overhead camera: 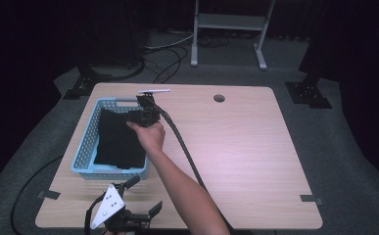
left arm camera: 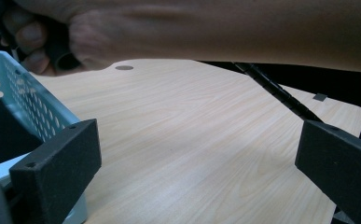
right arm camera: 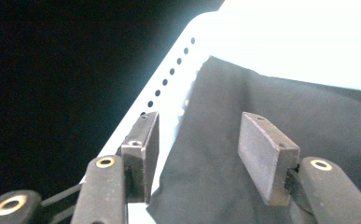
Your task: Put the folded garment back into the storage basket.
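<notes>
**A:** One dark cloth (overhead camera: pixel 118 139) lies in the light-blue basket (overhead camera: pixel 85 147) at the left side of the table (overhead camera: pixel 236 142). Which way does it run?

**B:** In the high view its long axis goes from the basket's far end toward the near end. It covers most of the floor of the basket, and its near edge looks uneven. It lies flat, with a fold line showing in the right gripper view.

**A:** And the right gripper (overhead camera: pixel 145 115)?

**B:** It hangs over the far part of the basket, above the cloth. Its jaws stand partly apart. The cloth shows below and between them, but the pads do not press on it.

**A:** The left gripper (overhead camera: pixel 145 198)?

**B:** It sits at the near edge of the table, just in front of the basket. Its jaws are spread wide with nothing between them; in its own view one jaw is right beside the basket's corner.

**A:** What stands around?

**B:** The person's right forearm (overhead camera: pixel 187 191) crosses the table from the near edge to the basket, with the black cable (overhead camera: pixel 184 149) trailing alongside it. A round hole (overhead camera: pixel 219 98) sits near the table's far edge, and a metal stand (overhead camera: pixel 228 29) is on the floor behind.

**A:** Any writing?

**B:** None that can be read.
</notes>
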{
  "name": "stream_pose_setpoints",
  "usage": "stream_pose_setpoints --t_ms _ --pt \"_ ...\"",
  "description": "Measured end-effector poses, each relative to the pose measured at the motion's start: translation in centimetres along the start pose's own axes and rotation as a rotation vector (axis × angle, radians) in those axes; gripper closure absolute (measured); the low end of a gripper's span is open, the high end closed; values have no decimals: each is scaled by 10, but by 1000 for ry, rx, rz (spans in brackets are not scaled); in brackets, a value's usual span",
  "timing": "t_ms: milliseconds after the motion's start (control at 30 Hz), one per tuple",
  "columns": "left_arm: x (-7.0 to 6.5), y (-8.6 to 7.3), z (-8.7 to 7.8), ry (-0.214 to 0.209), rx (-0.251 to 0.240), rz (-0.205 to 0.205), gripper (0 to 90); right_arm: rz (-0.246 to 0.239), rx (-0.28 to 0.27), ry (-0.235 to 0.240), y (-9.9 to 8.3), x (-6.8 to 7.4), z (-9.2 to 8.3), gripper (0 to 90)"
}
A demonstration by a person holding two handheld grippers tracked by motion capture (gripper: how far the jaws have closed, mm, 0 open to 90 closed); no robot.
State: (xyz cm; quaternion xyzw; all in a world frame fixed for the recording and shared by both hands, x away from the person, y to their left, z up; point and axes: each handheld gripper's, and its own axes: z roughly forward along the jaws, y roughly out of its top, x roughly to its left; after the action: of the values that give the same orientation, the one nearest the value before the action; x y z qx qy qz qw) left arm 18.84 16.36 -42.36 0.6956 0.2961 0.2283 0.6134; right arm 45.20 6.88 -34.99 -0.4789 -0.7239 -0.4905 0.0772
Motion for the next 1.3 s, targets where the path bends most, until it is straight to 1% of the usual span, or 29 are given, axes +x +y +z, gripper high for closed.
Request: stream_pose_setpoints --t_ms 100,167,233,633,700,733,767,967,1100,1233,1300 --pt "-1 0 1 -4 3 4 0 -19 7 -1 2 -1 -4 440" --pt "-2 0 1 -3 1 7 0 -34 21 10 2 -2 -6 415" --pt "-2 0 2 -4 3 5 0 -53 34 7 2 -3 -8 401" --pt "-3 0 4 -5 8 16 0 -98 76 38 -6 -9 -20 327" --pt "-3 0 4 -6 9 16 0 -105 82 53 -6 -10 -22 305" --pt "-3 0 4 -5 9 15 0 -114 86 70 -6 -10 -24 289" --pt "-3 0 4 -3 8 15 0 -114 86 70 -6 -10 -24 289" --pt "-3 -1 4 1 11 16 0 -116 88 114 -8 -12 -30 239" --pt "-3 -1 5 2 13 17 0 -150 85 144 -9 -12 -34 220" --pt "-2 -1 5 2 14 17 0 -192 97 154 -10 -10 -36 195" --pt "-1 -1 5 5 19 22 0 -214 107 153 -10 -10 -37 184"
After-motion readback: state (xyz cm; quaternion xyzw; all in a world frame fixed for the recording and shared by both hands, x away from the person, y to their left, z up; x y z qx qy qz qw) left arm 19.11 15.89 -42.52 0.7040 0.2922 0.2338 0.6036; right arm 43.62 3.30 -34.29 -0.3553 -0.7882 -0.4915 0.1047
